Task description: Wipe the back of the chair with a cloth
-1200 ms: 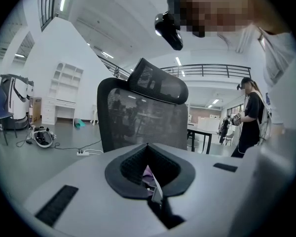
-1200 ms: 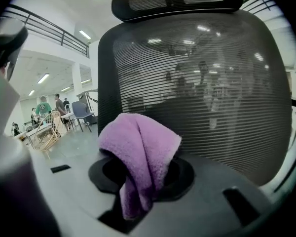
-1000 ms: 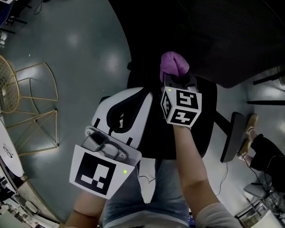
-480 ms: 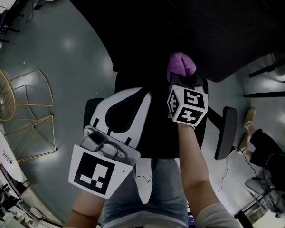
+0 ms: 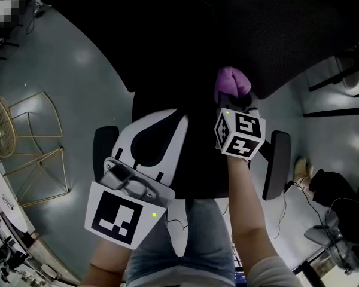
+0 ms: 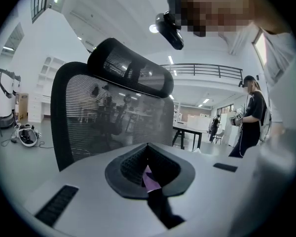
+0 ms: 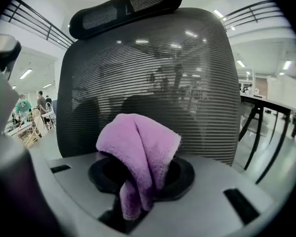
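— Since the wipe was to be made on the chair back point(image 7: 187, 68), which way was it found to lie from the cloth point(image 7: 138, 152)?

— Straight ahead. The purple cloth was seen clamped in the right gripper point(image 5: 233, 101), bunched and folded over its tip. The dark mesh rose directly beyond it, upright, with the headrest point(image 7: 126, 6) at the top. The cloth was held low on the back and near the mesh, but whether contact had been made could not be told.

— And how was the left gripper point(image 5: 180, 121) placed?

— It was held further back and off to the left, with its jaws brought together. A small pale-purple sliver was noticed where they met, though what it was could not be made out. The chair was seen from it at an angle.

— Which was judged the nearer, then?

— The right one. As the back's long axis ran upward, it was judged that the cloth would need to be pressed forward onto the mesh and drawn along it. The clamp would need to be kept firm so that the fold was not pulled loose.
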Available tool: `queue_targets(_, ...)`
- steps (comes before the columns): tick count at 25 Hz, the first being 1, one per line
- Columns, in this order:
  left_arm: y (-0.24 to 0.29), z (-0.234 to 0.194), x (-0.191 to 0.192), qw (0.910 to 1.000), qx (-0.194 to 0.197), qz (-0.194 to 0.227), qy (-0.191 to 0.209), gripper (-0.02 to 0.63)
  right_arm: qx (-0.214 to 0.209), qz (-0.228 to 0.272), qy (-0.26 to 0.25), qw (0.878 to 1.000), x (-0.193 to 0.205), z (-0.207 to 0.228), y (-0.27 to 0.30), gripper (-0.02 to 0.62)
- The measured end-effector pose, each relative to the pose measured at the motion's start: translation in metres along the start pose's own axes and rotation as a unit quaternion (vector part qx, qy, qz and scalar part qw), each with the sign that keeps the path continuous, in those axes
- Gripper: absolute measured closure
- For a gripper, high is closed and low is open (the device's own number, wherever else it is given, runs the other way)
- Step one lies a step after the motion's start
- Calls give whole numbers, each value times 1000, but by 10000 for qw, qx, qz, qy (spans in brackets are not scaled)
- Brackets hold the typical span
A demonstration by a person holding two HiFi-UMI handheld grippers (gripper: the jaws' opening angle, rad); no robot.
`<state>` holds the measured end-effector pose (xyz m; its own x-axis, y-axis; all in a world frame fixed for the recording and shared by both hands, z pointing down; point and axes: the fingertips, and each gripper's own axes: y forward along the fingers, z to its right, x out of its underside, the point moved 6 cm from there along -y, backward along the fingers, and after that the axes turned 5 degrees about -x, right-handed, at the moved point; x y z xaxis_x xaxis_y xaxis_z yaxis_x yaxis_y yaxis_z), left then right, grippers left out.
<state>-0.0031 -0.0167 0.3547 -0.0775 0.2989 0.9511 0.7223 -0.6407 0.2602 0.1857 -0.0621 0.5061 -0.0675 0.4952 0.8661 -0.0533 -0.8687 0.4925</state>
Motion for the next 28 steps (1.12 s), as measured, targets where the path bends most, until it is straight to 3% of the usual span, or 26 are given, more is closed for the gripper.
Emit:
queue_targets(24,55,47,-2,9996,273,-82,37,600,736,-8,325,9968,13,116,-33,476)
queue_targets(28,43,38,2,9997,234,8,-13,600,720,139,200,9971,14,102,-33,476)
